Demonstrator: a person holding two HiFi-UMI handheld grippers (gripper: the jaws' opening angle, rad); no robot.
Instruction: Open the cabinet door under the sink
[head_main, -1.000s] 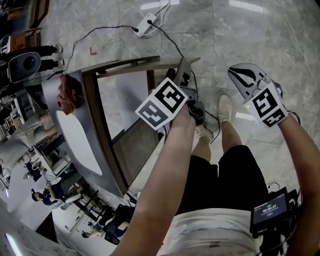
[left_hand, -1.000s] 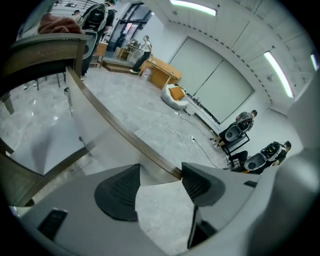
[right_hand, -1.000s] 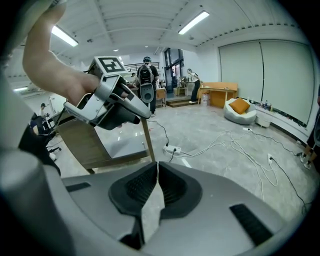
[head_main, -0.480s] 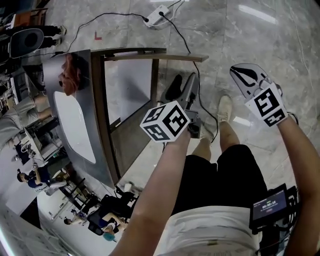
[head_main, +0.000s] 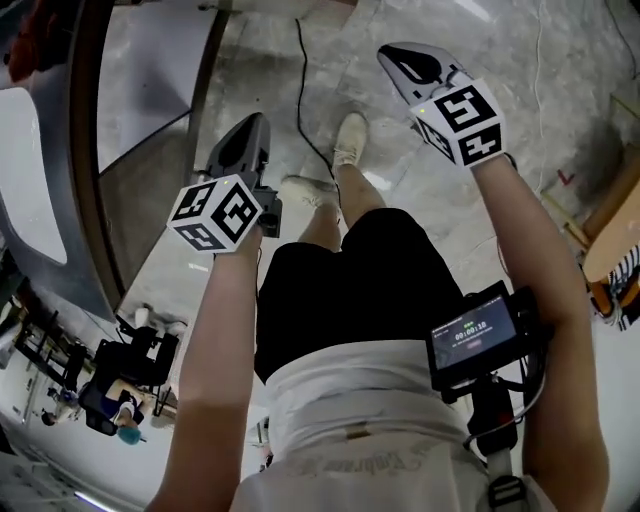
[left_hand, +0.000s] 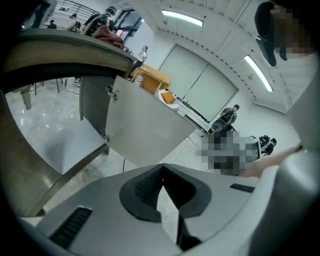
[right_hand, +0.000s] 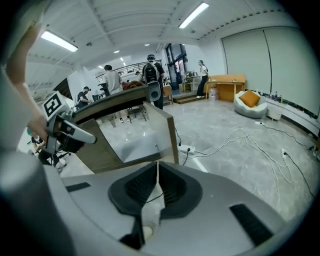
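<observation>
The pale grey flat cabinet door (left_hand: 145, 130) stands swung wide under the brown wood-edged counter (left_hand: 65, 50), so the job looks done. The grey left tool (head_main: 243, 135) and grey right tool (head_main: 415, 62) hang well clear of it, each pinched together on nothing.

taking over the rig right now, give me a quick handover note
Left gripper: shut, empty, held apart from the cabinet.
Right gripper: shut, empty, held out in front, touching nothing.
Cabinet door: swung wide open below the sink, on the person's left.
Done: the door is open.
Left: nothing visible on the door itself; probably just keep both grippers away from it.
</observation>
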